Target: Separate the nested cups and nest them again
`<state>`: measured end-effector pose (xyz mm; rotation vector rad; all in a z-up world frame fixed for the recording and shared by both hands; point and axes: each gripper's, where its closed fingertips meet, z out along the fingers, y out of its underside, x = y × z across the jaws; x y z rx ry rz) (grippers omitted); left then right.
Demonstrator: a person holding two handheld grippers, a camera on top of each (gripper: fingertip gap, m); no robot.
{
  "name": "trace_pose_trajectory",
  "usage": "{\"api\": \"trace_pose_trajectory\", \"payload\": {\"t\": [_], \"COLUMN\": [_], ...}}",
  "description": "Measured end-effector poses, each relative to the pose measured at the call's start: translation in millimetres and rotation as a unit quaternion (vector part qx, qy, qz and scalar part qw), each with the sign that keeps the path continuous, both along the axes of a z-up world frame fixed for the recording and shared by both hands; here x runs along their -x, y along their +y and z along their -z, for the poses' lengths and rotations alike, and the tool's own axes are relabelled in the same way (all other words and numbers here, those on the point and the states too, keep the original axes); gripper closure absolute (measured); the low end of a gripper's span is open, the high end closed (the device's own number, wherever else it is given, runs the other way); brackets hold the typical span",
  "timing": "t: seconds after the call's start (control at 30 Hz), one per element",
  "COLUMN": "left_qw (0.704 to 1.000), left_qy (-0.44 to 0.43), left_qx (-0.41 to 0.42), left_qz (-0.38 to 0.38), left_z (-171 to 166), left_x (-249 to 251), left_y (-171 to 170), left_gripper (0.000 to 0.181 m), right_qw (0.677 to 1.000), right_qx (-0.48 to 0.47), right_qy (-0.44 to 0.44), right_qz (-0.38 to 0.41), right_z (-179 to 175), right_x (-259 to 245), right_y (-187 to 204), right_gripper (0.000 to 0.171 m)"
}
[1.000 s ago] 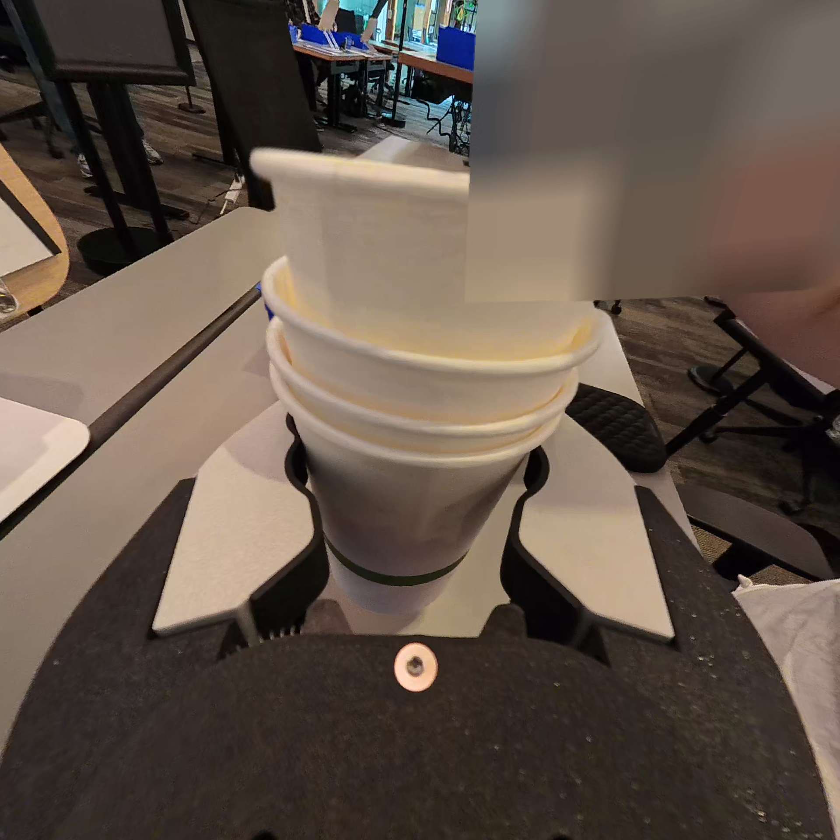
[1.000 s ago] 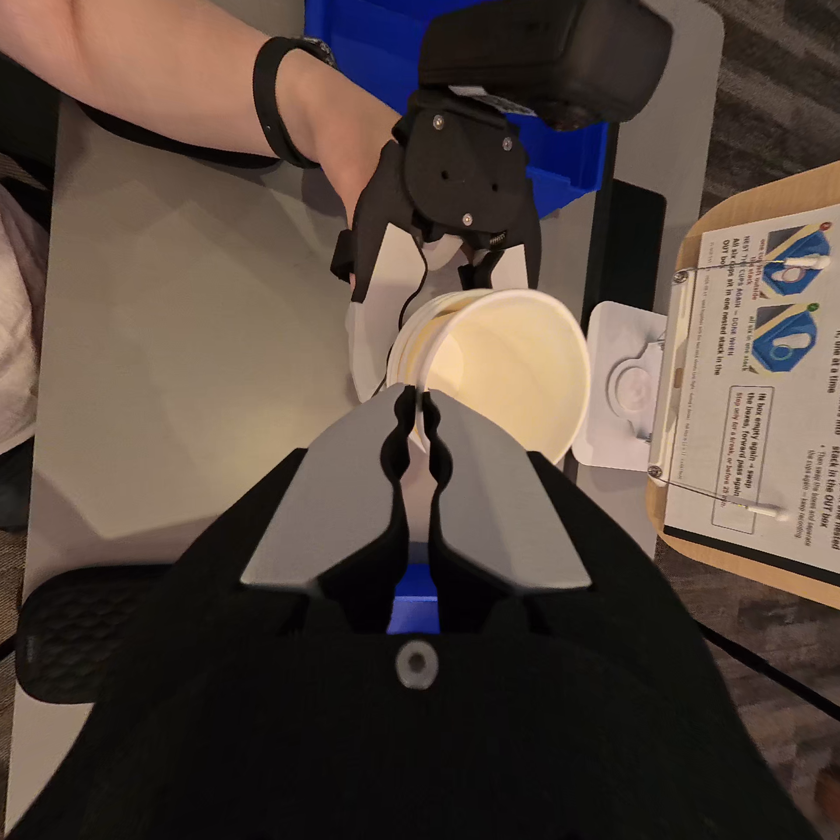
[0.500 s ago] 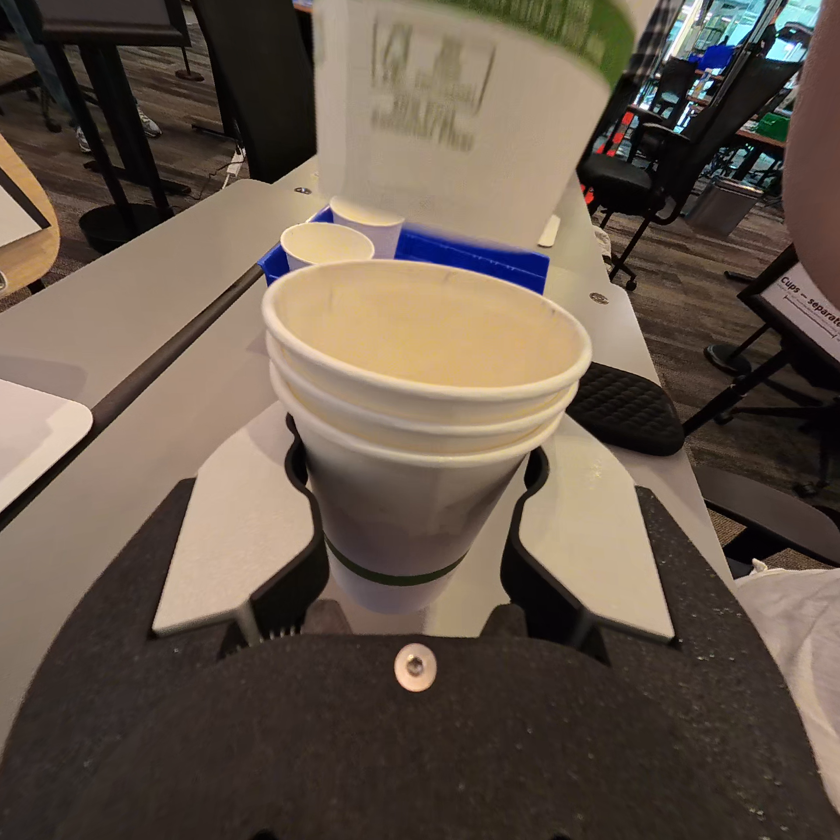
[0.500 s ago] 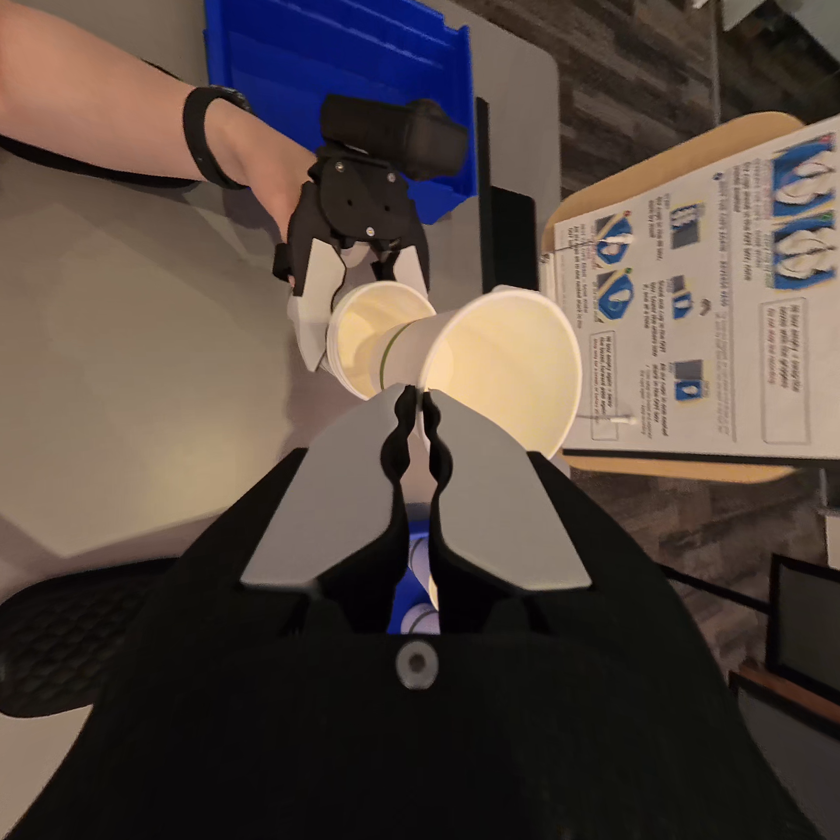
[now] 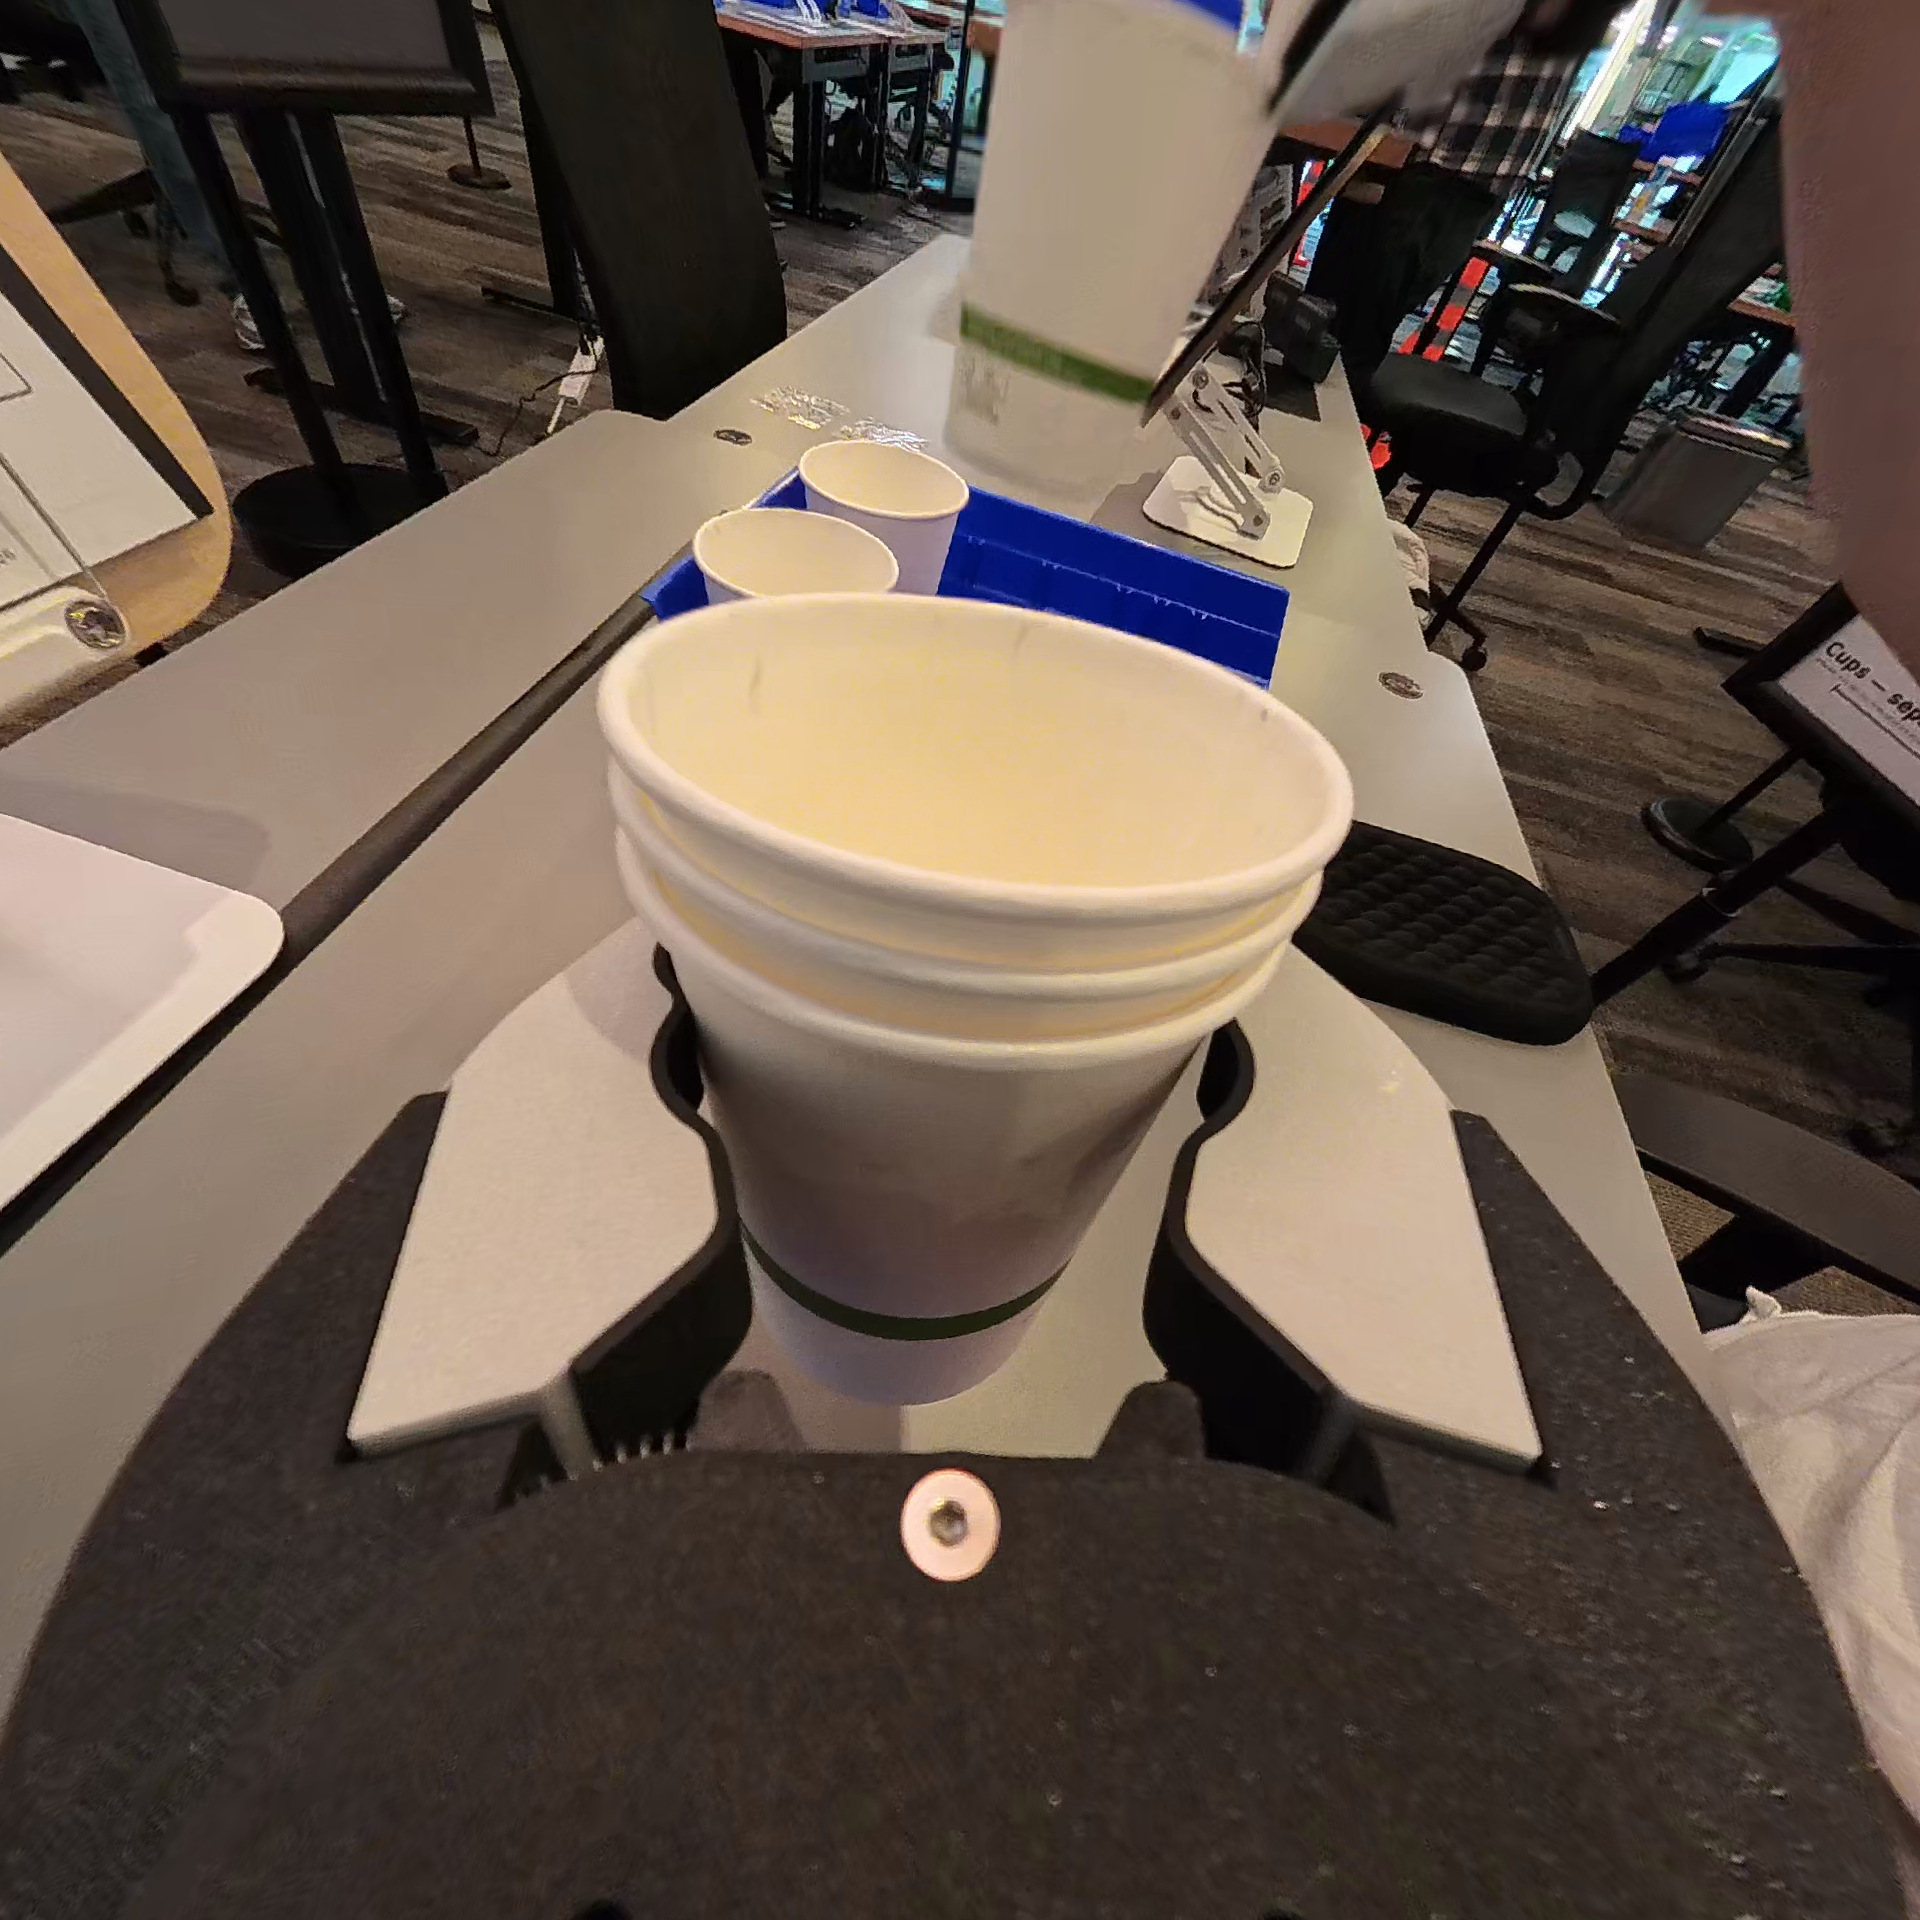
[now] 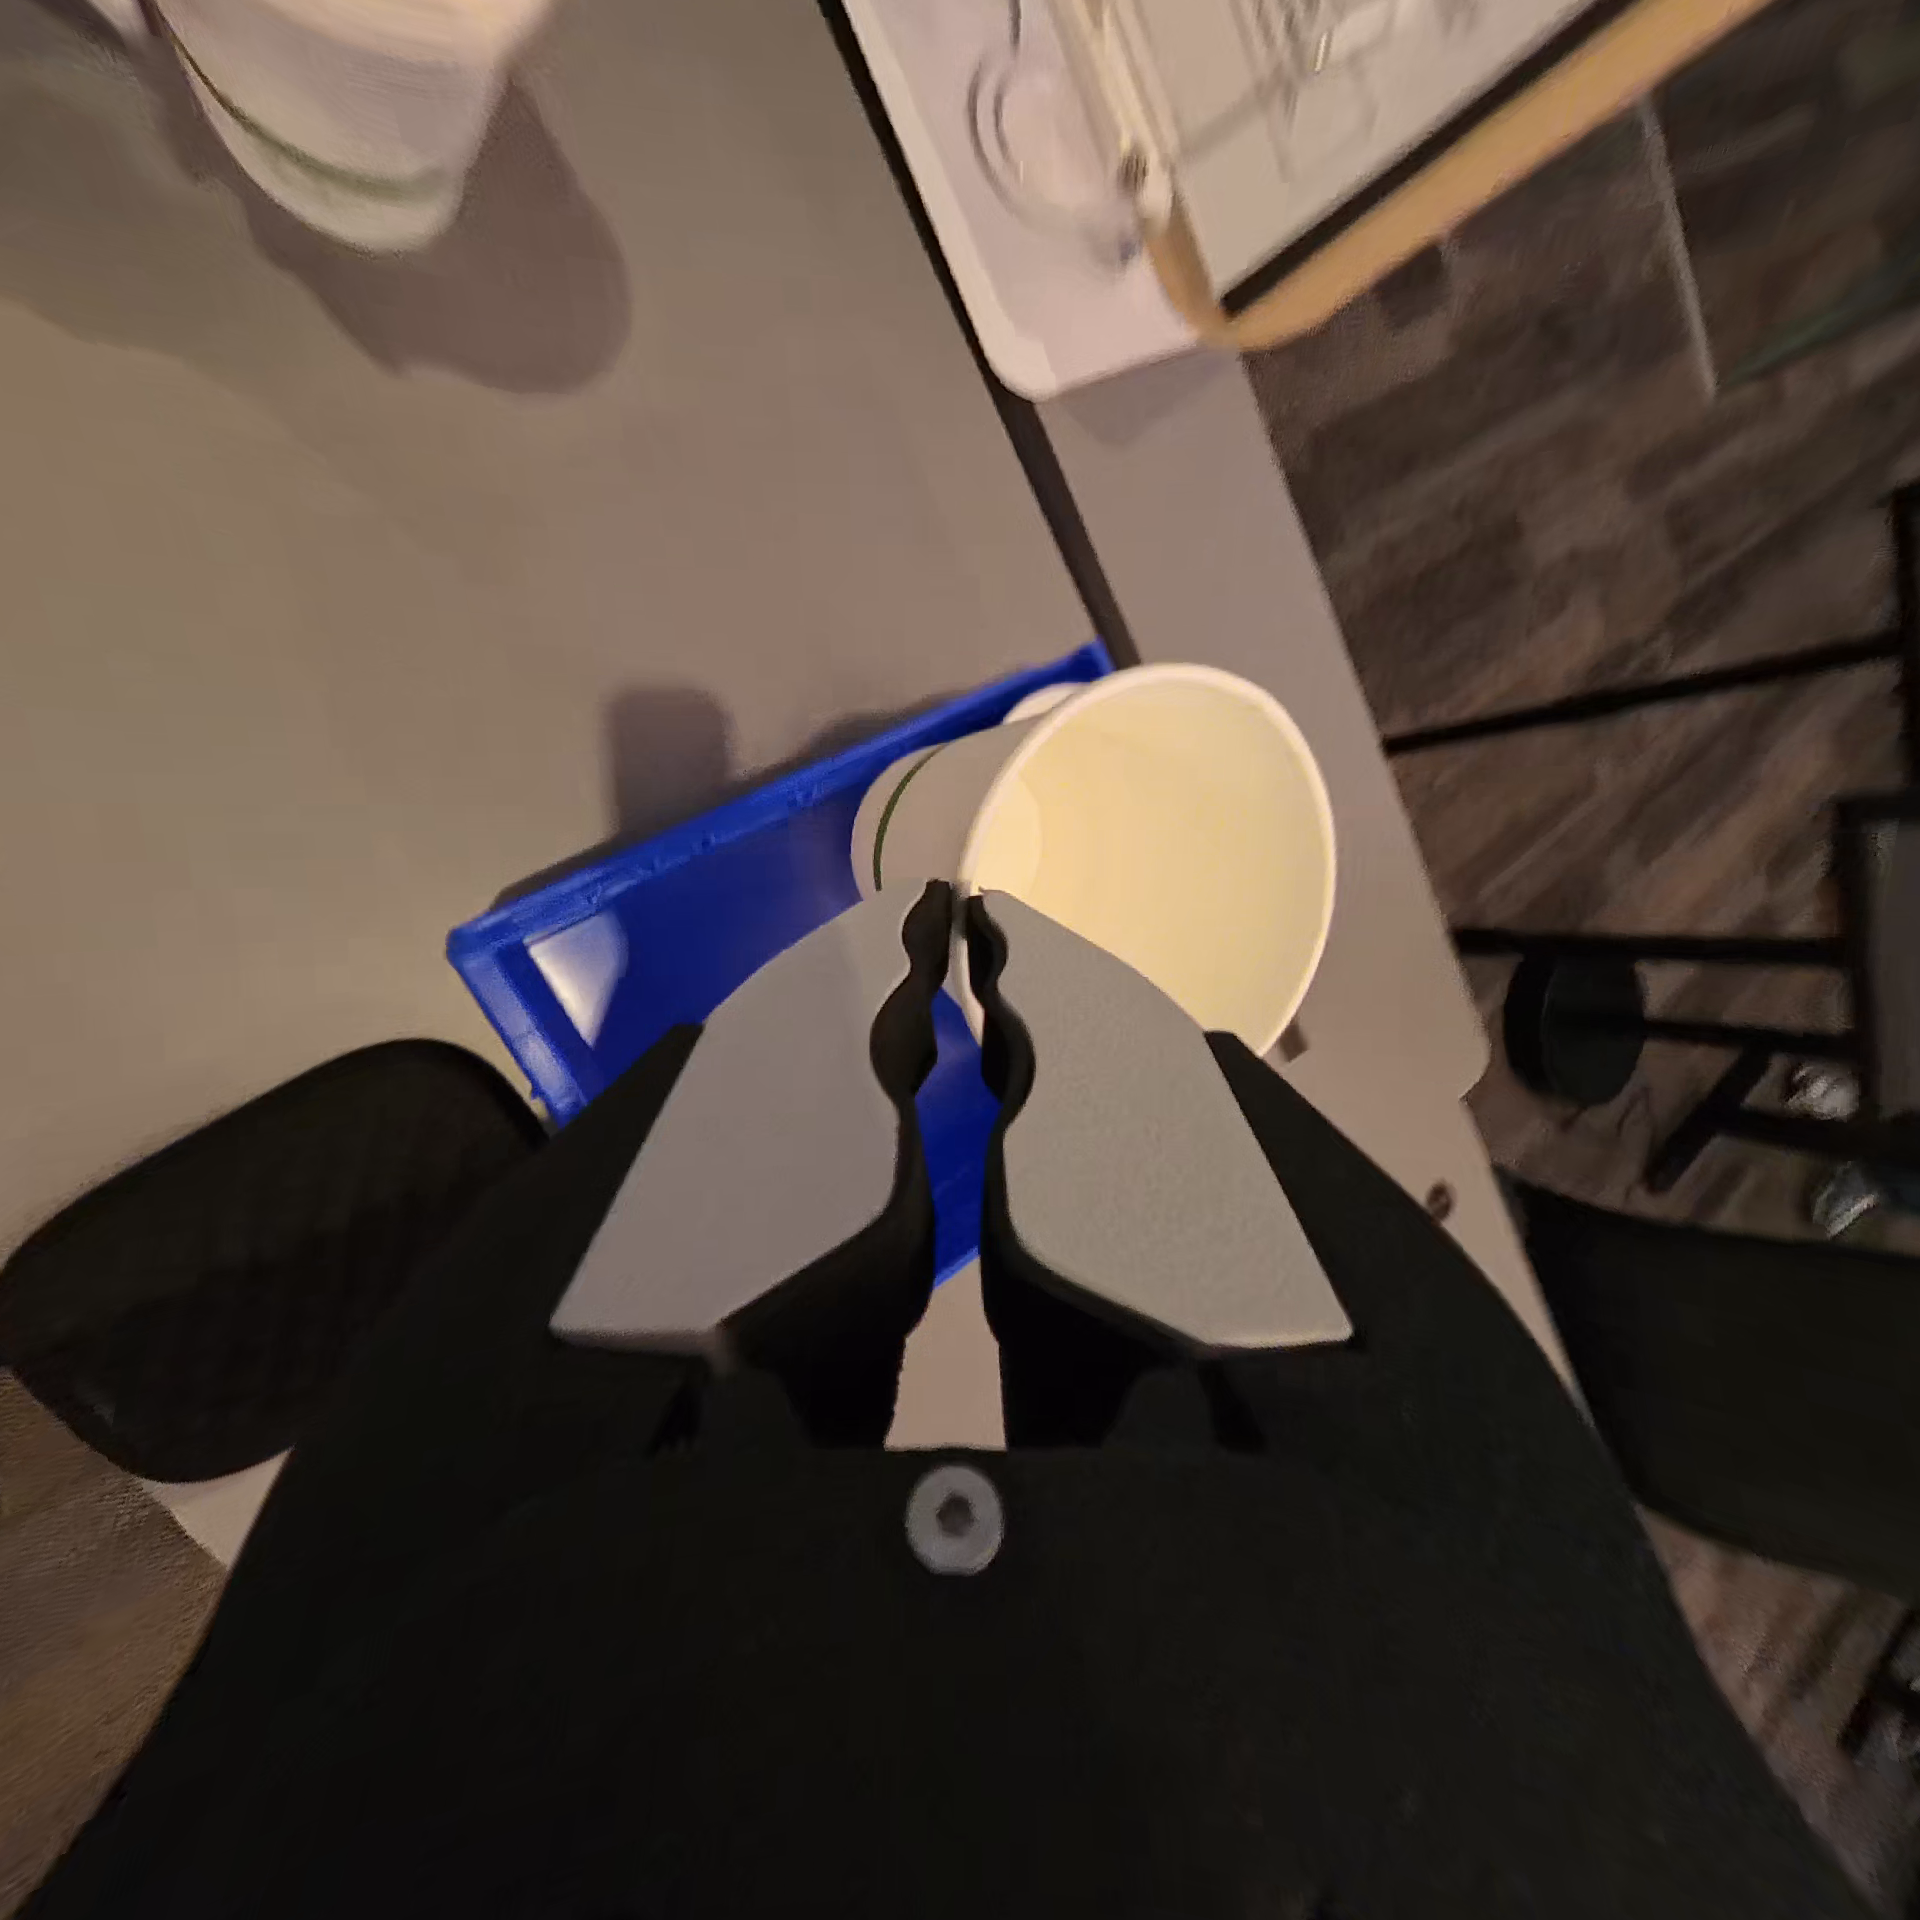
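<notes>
White paper makes up the nested stack (image 5: 966, 935), three rims showing, pinched upright low on its wall by the left tool (image 5: 951, 1049) above the grey bench (image 5: 364, 707). Only the left wrist view shows two single cups (image 5: 795, 556) standing in the blue bin (image 5: 1122, 592) near the bench's far edge. The right wrist view shows what it hides: the right tool (image 6: 954, 899) pressed together on the rim of a lone cup (image 6: 1143, 852), tilted over the bin's corner.
</notes>
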<state>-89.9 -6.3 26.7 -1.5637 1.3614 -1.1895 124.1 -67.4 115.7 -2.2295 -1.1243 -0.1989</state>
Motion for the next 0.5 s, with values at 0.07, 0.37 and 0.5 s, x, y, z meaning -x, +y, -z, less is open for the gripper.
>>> {"api": "trace_pose_trajectory", "payload": {"t": [0.07, 0.37, 0.5], "left_qw": [1.000, 1.000, 1.000], "left_qy": [-0.003, -0.010, -0.010], "left_qx": [0.001, 0.003, 0.004], "left_qz": [-0.001, -0.007, -0.009], "left_z": [-1.7, -5.5, -5.3], "left_x": [1.6, 7.0, 7.8], "left_y": [0.8, 4.8, 6.3], "left_gripper": [0.086, 0.086, 0.086], "right_qw": [1.000, 0.991, 0.989], "right_qx": [0.019, 0.075, 0.089], "right_qy": [0.005, -0.023, -0.037], "right_qz": [0.024, 0.104, 0.114], "right_z": [25.9, 123.8, 144.4], "right_x": [-17.2, -77.0, -87.7], "right_y": [-5.1, -21.2, -24.1], "right_gripper": [0.168, 0.168, 0.168]}}
